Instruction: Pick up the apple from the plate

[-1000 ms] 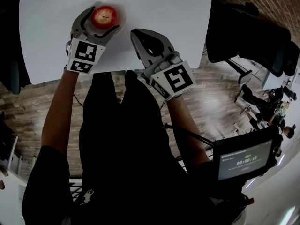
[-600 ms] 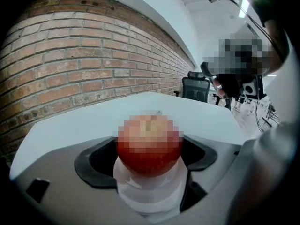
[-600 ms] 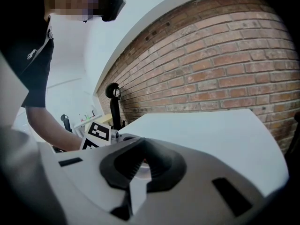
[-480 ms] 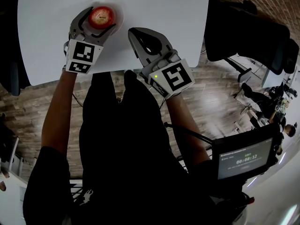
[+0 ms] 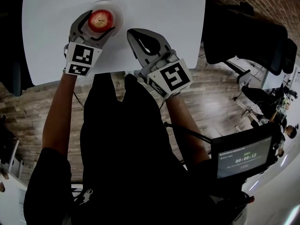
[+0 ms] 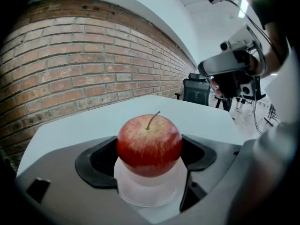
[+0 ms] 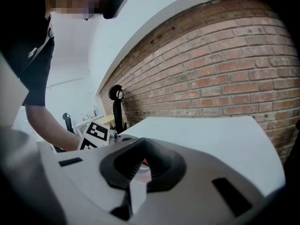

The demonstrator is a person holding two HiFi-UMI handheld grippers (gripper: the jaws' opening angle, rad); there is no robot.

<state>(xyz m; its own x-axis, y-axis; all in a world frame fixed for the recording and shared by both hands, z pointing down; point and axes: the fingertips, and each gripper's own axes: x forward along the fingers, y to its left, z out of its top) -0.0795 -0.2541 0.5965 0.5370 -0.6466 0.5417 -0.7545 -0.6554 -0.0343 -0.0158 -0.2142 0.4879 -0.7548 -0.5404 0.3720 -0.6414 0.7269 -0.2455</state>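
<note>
While my left arm reaches toward the upper left, the left gripper point(image 5: 101, 21) spreads its fingers either side of the apple point(image 6: 149, 145) on the plate point(image 5: 117, 10). My right gripper point(image 5: 133, 33) hovers angled over the bench point(image 5: 161, 3) just beside it, fingers closed and empty.

Open tabletop point(image 5: 168, 8) right of plate point(image 5: 118, 11)

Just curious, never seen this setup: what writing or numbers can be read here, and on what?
"00:00:13": timer on the small screen.
Smaller lines on that screen: too blurred to read.
Left marker cube, right marker cube: black-and-white patterns only, no words.
</note>
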